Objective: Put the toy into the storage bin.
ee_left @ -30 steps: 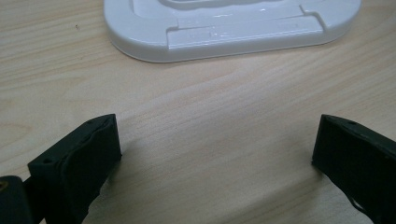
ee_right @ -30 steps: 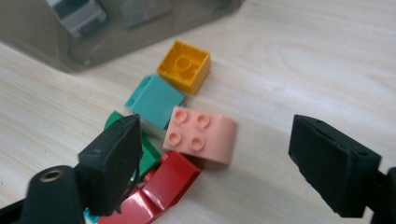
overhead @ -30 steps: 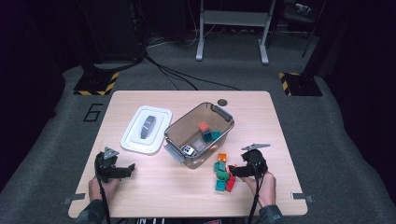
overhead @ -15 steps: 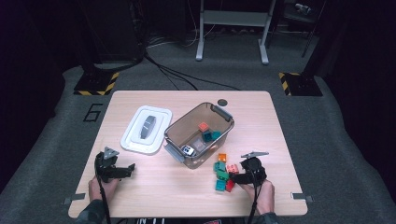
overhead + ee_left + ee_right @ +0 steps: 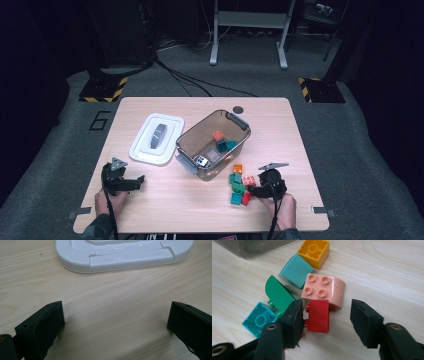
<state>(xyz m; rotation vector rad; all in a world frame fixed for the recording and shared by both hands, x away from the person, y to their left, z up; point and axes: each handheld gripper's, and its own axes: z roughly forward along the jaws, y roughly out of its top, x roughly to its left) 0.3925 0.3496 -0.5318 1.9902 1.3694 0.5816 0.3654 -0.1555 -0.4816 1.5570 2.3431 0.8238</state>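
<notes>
Right gripper view showed the right gripper (image 5: 325, 317) with jaws wide apart around a glossy red brick (image 5: 318, 316), which lay on the pale wood-grain bench (image 5: 387, 277) touching a rounded pink studded brick (image 5: 323, 291). A second earlier that gripper had stood farther right of the pile. The left gripper (image 5: 115, 322) sat open over bare bench near the smooth white lid (image 5: 120, 255).
</notes>
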